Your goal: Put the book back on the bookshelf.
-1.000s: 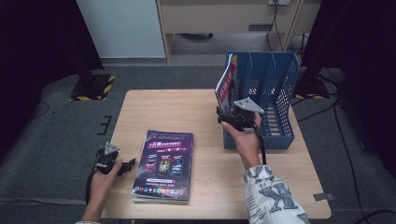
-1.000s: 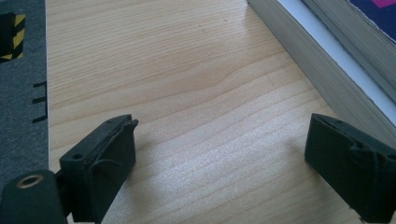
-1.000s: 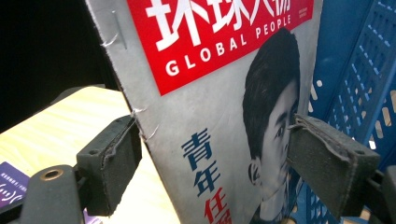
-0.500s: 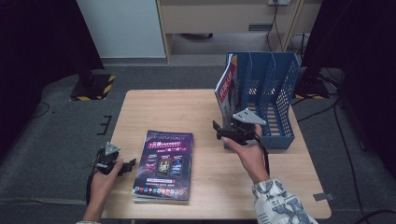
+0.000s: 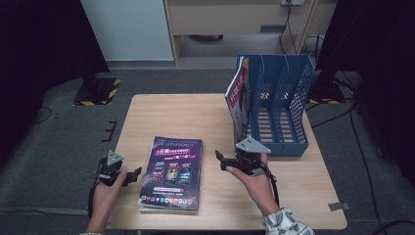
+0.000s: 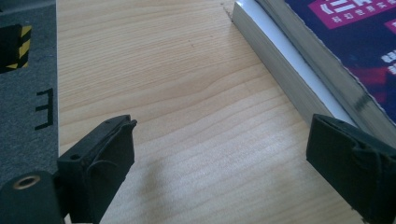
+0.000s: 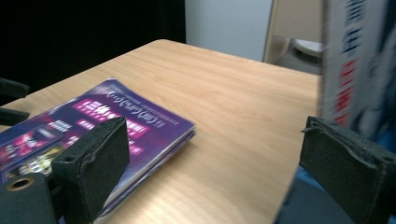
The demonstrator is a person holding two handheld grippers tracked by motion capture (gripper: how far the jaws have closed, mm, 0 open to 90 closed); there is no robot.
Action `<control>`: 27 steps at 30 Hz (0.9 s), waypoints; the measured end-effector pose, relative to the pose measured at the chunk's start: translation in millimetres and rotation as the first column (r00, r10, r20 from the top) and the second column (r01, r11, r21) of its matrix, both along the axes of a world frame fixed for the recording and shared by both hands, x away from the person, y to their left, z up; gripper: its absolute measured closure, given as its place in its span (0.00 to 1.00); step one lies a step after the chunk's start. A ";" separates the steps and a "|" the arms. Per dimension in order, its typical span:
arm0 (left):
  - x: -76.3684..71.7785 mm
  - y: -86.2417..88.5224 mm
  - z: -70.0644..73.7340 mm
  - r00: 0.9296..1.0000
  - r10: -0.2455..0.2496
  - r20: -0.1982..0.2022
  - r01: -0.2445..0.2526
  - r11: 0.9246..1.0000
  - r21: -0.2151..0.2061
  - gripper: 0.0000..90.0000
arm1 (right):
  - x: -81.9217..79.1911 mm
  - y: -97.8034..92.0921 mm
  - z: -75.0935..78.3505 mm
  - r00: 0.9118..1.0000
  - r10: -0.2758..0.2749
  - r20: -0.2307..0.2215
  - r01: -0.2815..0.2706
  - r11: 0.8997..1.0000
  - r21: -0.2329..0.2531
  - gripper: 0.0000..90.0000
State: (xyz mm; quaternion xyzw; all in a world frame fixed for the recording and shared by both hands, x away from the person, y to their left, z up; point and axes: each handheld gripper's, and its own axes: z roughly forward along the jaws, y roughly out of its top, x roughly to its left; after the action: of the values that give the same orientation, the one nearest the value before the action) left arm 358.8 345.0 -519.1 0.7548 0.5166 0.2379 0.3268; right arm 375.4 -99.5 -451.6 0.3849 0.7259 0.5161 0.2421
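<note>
A wooden table point(image 5: 195, 117) carries a blue file rack point(image 5: 281, 105) at its 2 o'clock corner, with one magazine point(image 5: 237, 95) already upright in the rack's leftmost slot. A stack of magazines point(image 5: 171, 171) with purple covers lies flat toward 7 o'clock on the tabletop; the top copy is the one nearest both tools and looks to be the next to go into the rack.

The right gripper point(image 5: 224, 160) hangs low over bare wood between stack and rack, at 3 o'clock from the stack, pointing toward it. Its jaws stand wide apart and hold nothing; in the right gripper view the stack's near corner point(image 7: 184, 128) lies ahead of them, apart from both pads.

The left gripper point(image 5: 133, 175) rests at 9 o'clock from the stack, just beside its edge. Its jaws are likewise spread wide and empty; the left gripper view shows the stack's page edges point(image 6: 275, 65) running just beside the right-hand pad, and contact there cannot be told.

The risk, as it appears: the covers look glossy and the copies lie loose on one another, so a pinch that bites too deep could lift several at once, or push the whole stack sliding across the wood. A limp single copy could also sag and catch on the rack's divider.
</note>
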 end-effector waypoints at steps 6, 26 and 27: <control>-15.9 2.6 10.4 0.999 0.017 0.037 -0.017 1.000 -0.017 0.09 | -7.2 20.9 -12.1 0.997 0.068 -0.025 -0.068 0.998 -0.019 0.10; -21.4 -19.4 20.1 0.997 -0.052 0.053 0.054 0.998 -0.035 0.21 | -8.9 60.6 -38.8 0.988 0.128 -0.089 -0.136 0.987 -0.087 0.29; -21.1 -20.7 20.1 0.997 -0.054 0.053 0.056 0.998 -0.038 0.23 | -7.5 62.1 -39.5 0.987 0.131 -0.092 -0.139 0.987 -0.084 0.30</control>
State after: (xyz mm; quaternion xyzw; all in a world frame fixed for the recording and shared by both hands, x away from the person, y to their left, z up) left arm 337.6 324.3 -499.0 0.7556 0.4915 0.2383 0.3614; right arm 367.8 -37.4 -491.1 0.3451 0.7827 0.4809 0.1922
